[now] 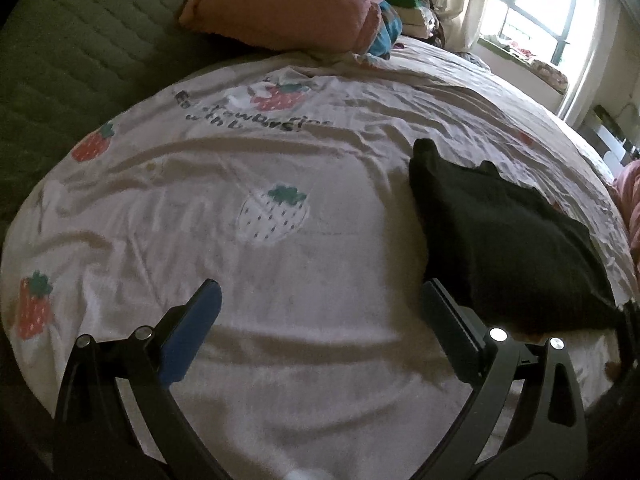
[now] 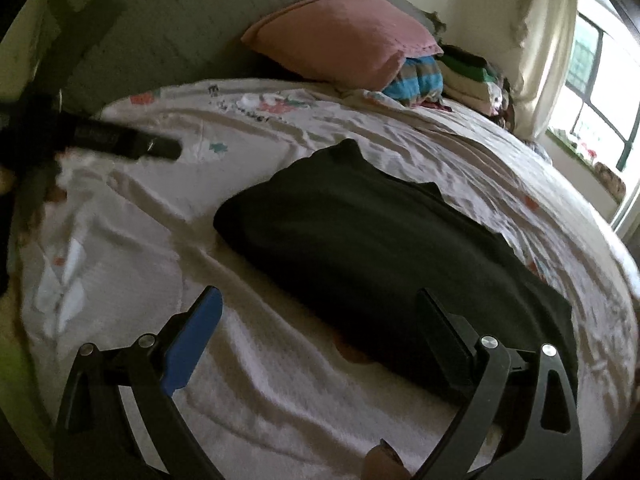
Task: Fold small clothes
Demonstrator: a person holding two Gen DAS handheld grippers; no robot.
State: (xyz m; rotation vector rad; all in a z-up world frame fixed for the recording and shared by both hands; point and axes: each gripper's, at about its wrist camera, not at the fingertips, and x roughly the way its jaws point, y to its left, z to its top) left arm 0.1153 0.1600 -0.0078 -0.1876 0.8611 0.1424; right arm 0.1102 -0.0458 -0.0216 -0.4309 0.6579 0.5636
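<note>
1. I read this as a pause between folds. The dark, near-black cloth garment (image 2: 384,256) lies on the bed in a compact, roughly rectangular bundle that looks already folded at least once. It rests on the white wrinkled bedsheet printed with strawberries (image 1: 280,280).

2. My left gripper (image 1: 320,308) has its jaws spread wide and grips nothing. It hangs over bare sheet, with the garment (image 1: 500,240) just beside its right finger. From the right wrist view I see that gripper (image 2: 132,144) only as a blurred dark bar, well to the left of the bundle.

3. My right gripper (image 2: 320,312) is likewise released and empty. Its right finger overlaps the near end of the garment in the picture; whether it touches the cloth I cannot tell.

4. Next, I judge, either a further fold or setting the bundle aside. A fold would need the right gripper to pinch the near edge and carry it toward the far end, which shows two small raised corners.

5. The garment's left edge is a clean, rounded fold; the right side runs close to the bed's edge, so I have less slack there.

6. Open room lies to the left, a broad stretch of sheet. The pink fabric pillow (image 2: 344,36) and the stack of clothes beside it (image 2: 460,76) sit well beyond the far end.
</note>
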